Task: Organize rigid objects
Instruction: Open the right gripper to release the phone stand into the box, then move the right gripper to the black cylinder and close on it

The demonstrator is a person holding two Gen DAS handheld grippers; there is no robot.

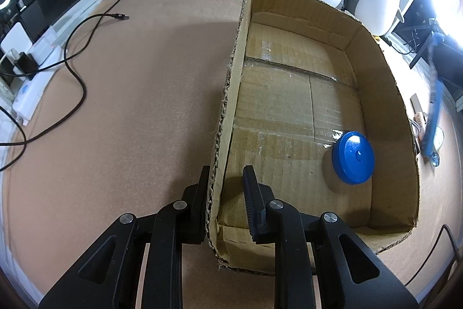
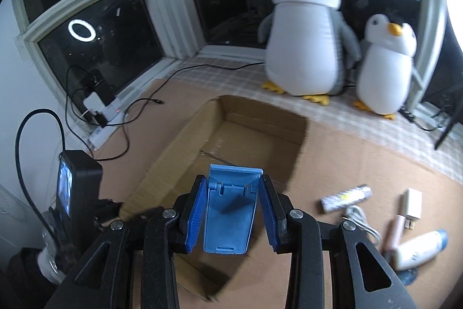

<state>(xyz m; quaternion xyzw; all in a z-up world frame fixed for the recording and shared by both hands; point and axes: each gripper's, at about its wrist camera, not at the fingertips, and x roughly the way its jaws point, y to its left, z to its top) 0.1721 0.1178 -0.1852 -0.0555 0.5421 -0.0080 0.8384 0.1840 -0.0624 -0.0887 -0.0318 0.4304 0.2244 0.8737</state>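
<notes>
Straddling the cardboard box [image 1: 228,94] wall, the left tongs [image 1: 228,181] sit released; only that view shows the blue disc [image 1: 353,157] inside. Right tongs [image 2: 233,187] grasp a blue stand [image 2: 230,210] above the box.

Rough, matt corrugated cardboard box [image 1: 303,112] with frayed edges; glossy blue plastic disc [image 1: 353,157]; smooth blue plastic phone stand [image 2: 230,210]; soft plush penguins [image 2: 306,31].
</notes>
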